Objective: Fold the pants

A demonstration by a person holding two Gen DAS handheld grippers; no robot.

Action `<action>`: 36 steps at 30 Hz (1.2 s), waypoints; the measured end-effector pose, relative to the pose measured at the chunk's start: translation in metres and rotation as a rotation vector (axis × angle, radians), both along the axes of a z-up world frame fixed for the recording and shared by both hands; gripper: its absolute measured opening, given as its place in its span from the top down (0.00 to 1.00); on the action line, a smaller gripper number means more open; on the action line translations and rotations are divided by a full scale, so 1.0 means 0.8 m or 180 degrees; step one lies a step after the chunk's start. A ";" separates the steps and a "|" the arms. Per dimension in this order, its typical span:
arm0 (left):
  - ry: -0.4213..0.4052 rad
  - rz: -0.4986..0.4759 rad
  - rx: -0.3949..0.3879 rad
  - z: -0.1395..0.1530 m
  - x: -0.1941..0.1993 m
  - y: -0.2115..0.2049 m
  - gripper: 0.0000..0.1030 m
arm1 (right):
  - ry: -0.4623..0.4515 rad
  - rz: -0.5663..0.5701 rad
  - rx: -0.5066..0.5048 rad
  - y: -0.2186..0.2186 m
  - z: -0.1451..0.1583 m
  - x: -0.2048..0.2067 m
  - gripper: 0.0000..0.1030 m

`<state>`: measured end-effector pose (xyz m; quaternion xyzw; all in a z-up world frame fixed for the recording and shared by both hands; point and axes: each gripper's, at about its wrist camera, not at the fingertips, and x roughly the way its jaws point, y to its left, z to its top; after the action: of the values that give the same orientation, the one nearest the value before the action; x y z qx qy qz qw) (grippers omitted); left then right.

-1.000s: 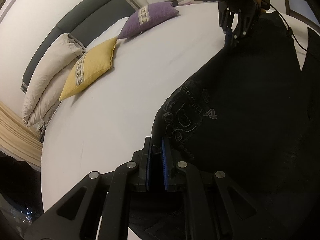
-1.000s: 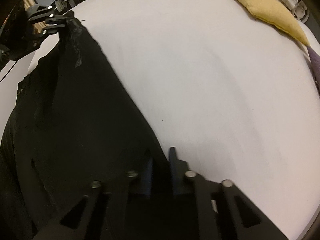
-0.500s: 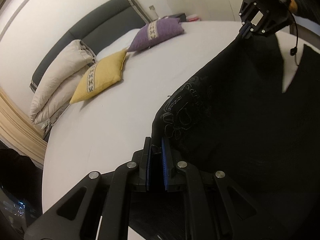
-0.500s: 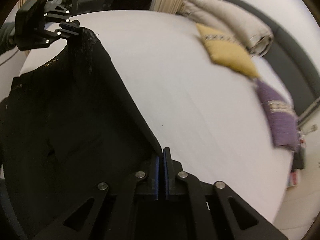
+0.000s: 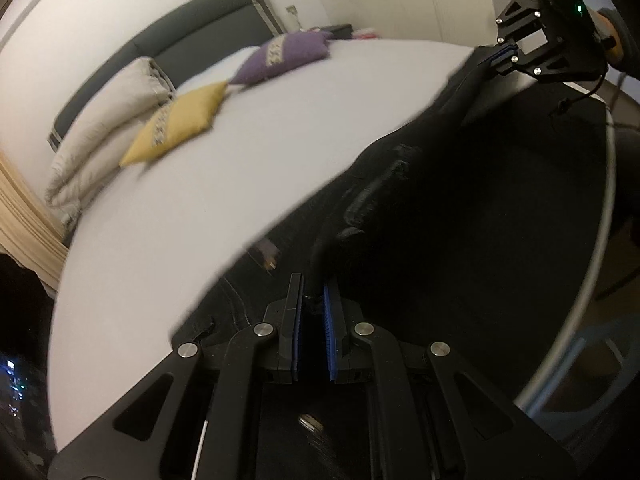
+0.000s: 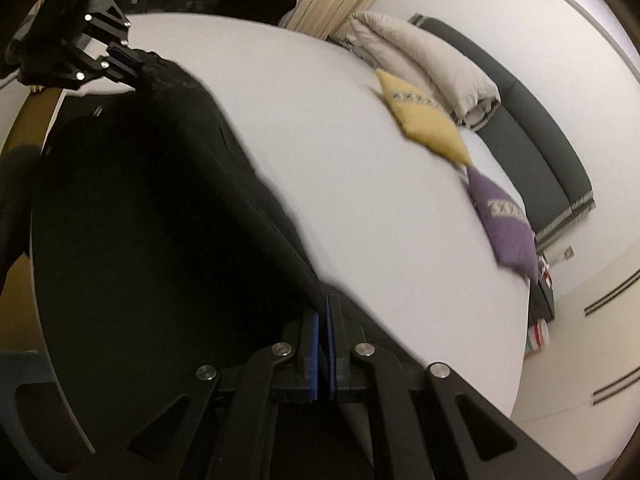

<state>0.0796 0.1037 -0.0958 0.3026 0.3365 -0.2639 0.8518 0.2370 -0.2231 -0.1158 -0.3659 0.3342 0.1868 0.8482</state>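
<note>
Left black two-finger gripper (image 5: 314, 300) clamped on black fabric pants (image 5: 460, 220), raised; right black two-finger gripper (image 6: 324, 320) clamped on opposite edge, raised level.

right gripper (image 6: 323, 320): clamped on pants (image 6: 160, 208) edge
left gripper (image 6: 122, 62): pinched far corner
bed (image 6: 360, 184): white, below

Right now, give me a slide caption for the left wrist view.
Left gripper and right gripper hold black pants above white bed.
</note>
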 end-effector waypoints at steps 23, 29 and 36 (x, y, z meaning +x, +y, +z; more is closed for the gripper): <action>0.0275 0.0014 0.0049 -0.067 -0.071 0.036 0.93 | 0.0137 -0.0117 -0.0478 0.071 -0.026 -0.120 0.97; 0.0307 -0.0055 0.0187 -0.079 -0.084 0.037 0.93 | 0.0437 -0.0155 -0.0476 0.081 -0.072 -0.133 0.97; 0.0276 -0.0153 0.0343 -0.076 -0.088 0.038 0.93 | 0.0507 -0.0127 -0.0471 0.087 -0.073 -0.150 0.97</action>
<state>0.0091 0.1340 -0.1565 0.3443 0.3795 -0.2787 0.8123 0.1167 -0.1534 -0.1744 -0.4048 0.4207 0.1733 0.7932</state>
